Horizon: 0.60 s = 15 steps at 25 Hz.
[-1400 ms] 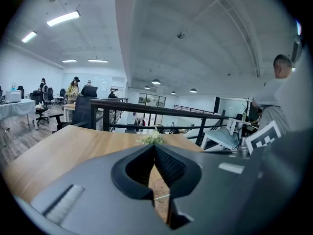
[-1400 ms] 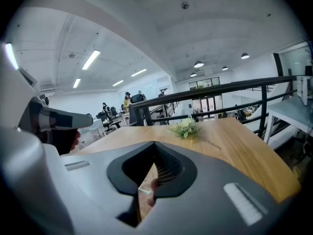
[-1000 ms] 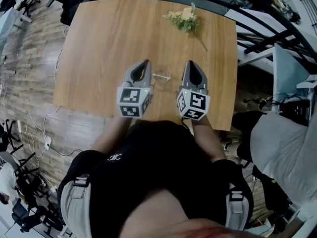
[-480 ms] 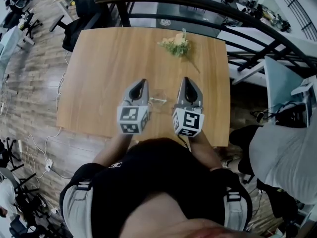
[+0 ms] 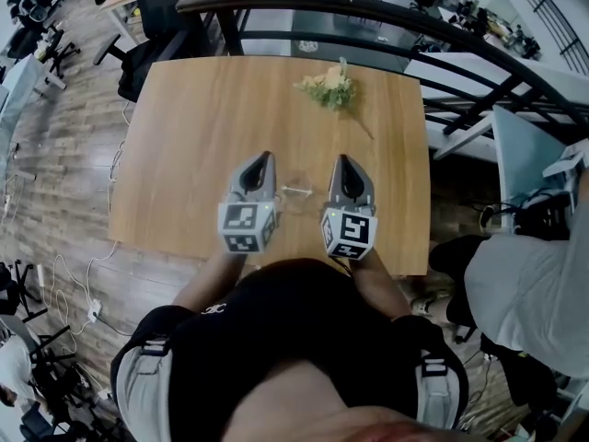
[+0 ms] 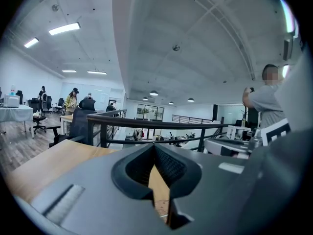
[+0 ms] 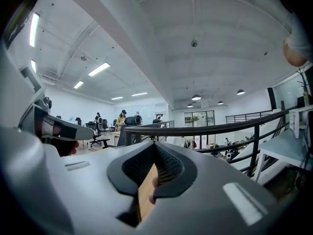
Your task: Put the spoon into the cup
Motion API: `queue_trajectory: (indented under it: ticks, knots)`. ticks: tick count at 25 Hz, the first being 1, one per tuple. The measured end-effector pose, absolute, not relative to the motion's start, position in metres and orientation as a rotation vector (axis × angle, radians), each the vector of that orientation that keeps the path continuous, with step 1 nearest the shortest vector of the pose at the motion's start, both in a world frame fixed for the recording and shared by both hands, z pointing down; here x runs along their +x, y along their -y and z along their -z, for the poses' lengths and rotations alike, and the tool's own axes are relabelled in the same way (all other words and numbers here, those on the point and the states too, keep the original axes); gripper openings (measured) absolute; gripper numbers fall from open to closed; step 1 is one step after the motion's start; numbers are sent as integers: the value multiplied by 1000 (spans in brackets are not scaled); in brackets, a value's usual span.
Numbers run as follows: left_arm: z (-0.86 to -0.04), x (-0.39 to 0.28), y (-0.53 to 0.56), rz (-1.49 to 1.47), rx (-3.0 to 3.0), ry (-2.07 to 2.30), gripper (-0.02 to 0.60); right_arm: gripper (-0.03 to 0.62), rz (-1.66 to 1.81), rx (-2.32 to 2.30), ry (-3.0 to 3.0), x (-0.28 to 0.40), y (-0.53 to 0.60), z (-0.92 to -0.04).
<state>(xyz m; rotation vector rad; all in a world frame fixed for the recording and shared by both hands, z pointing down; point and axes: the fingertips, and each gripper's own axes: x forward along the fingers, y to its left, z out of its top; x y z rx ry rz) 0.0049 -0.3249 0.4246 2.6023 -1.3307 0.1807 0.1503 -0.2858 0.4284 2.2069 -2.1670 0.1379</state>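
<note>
Head view looks steeply down on a rectangular light-brown wooden table (image 5: 184, 136) standing on a plank floor; a black metal railing (image 5: 368, 7) curves past its far edge, and a black office chair (image 5: 152, 7) sits off its far left corner; a bystander in a grey shirt (image 5: 534, 293) stands off the right side, clear of the tabletop.

Both grippers are held over the near half of the table, side by side and pointing away from the person; the left gripper (image 5: 264, 157) has its jaws pressed together at the tips, with only bare wood showing through the slit behind them in the left gripper view; the right gripper (image 5: 344, 159) is likewise clenched on nothing, though a small pinkish patch shows in its slit in the right gripper view and cannot be identified.

A small bunch of pale yellow flowers with green leaves (image 5: 328, 87) lies near the far edge, well apart from the grippers; nothing lies between it and them.

Between the two grippers sits a small clear glass cup (image 5: 296, 196), near both but touched by neither; a thin pale spoon (image 5: 296, 190) shows as a short line across the cup, and whether it rests inside or over the rim cannot be told.
</note>
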Motion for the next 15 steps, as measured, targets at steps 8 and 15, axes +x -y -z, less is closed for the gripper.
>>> queue_trajectory:
  ticks: [8, 15]
  knots:
    - [-430, 11, 329, -202, 2596, 1300, 11, 3, -174, 2193, 2134, 151, 288, -435]
    - [-436, 19, 335, -189, 2603, 1285, 11, 3, -195, 2177, 2137, 154, 292, -443]
